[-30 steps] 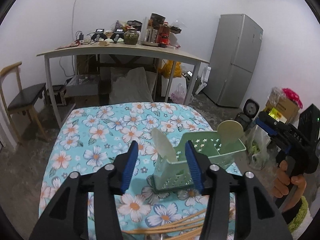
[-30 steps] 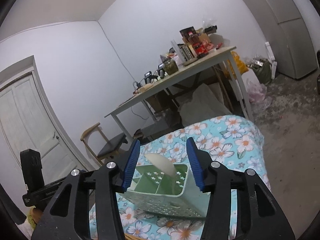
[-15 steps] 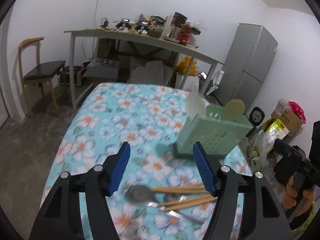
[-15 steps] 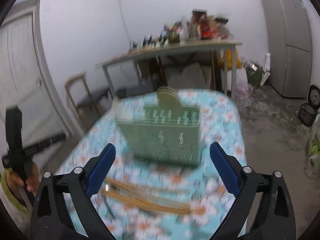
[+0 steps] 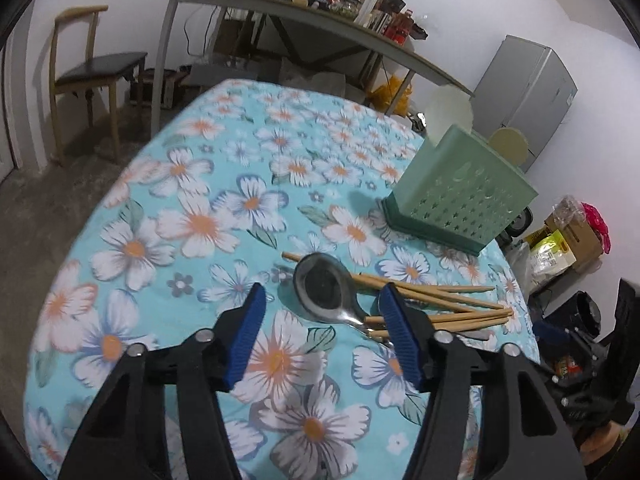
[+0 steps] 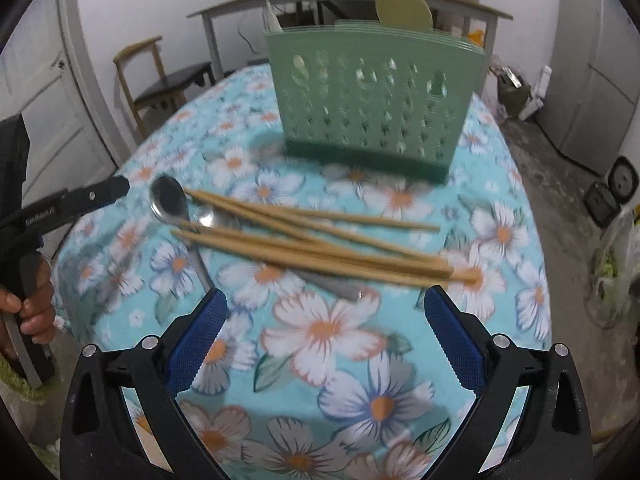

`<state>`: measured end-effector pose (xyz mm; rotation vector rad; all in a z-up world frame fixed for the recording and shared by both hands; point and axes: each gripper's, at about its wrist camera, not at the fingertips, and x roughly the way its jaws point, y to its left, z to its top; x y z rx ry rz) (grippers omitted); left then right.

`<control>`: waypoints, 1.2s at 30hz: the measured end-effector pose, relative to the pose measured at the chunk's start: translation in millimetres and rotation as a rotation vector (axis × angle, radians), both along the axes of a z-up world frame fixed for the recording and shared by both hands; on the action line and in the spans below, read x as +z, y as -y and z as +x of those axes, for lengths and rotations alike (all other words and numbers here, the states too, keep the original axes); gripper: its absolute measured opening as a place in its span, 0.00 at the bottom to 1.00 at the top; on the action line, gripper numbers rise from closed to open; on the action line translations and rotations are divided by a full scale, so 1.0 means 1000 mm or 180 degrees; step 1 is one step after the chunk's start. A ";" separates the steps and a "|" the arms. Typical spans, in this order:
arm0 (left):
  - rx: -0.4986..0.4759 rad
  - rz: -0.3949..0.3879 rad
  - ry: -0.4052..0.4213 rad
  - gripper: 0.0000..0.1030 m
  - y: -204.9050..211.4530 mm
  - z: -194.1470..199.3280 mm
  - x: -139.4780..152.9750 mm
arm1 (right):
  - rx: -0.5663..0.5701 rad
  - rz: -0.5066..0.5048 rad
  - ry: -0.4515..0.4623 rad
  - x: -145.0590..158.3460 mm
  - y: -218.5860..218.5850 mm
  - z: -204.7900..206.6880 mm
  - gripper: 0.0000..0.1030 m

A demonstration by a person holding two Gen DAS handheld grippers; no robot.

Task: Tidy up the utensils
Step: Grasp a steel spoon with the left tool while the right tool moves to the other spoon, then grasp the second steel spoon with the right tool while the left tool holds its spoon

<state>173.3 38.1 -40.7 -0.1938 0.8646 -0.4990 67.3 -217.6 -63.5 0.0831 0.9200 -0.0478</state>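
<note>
A green perforated utensil holder point(image 5: 460, 196) point(image 6: 376, 96) stands on the floral tablecloth point(image 5: 192, 216), with two pale flat utensils sticking out of it. Several wooden chopsticks point(image 6: 320, 240) point(image 5: 440, 304) lie in a loose pile in front of it, over two metal spoons point(image 6: 170, 204) point(image 5: 324, 292). My left gripper point(image 5: 322, 328) is open and empty, just above the large spoon's bowl. My right gripper point(image 6: 326, 336) is wide open and empty, low over the cloth just short of the chopsticks. The left gripper also shows at the left edge of the right wrist view point(image 6: 100, 192).
A long cluttered desk point(image 5: 304, 16) and a wooden chair point(image 5: 96, 68) stand behind the table. A grey fridge point(image 5: 528, 92) is at the back right. Bags and boxes point(image 5: 568, 236) lie on the floor to the right of the table edge.
Both grippers pulled back from the holder and dropped toward the tabletop. The right gripper opened much wider. The chopsticks and spoons now lie right in front of both.
</note>
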 end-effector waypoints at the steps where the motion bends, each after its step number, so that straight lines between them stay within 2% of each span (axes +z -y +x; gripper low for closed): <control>1: -0.0013 0.0001 -0.0027 0.47 0.002 0.002 -0.004 | -0.0040 0.0039 -0.0025 -0.005 0.002 -0.001 0.92; 4: -0.0065 -0.0053 -0.0138 0.38 0.007 0.013 -0.015 | -0.0092 0.0130 -0.0075 -0.010 0.002 -0.004 0.92; 12: -0.0069 -0.0220 -0.0453 0.22 0.020 0.041 -0.034 | -0.0084 0.0157 -0.0071 -0.014 0.004 -0.004 0.92; 17: -0.0045 -0.0294 -0.0577 0.21 0.026 0.049 -0.045 | -0.0045 0.0271 -0.0032 -0.012 0.006 -0.005 0.92; 22: 0.0026 -0.0498 -0.0700 0.20 0.025 0.058 -0.049 | 0.0078 0.0343 -0.0004 -0.007 0.001 -0.007 0.92; 27: 0.0090 -0.0577 -0.0730 0.12 0.025 0.061 -0.049 | 0.0164 0.0380 0.0029 -0.002 -0.004 -0.009 0.91; 31: 0.0090 -0.0531 -0.0684 0.04 0.025 0.056 -0.041 | 0.0170 0.0457 0.0051 0.002 0.000 -0.010 0.81; 36: 0.0176 -0.0332 -0.0705 0.03 0.015 0.051 -0.033 | 0.0228 0.0479 0.0093 0.010 0.003 -0.005 0.67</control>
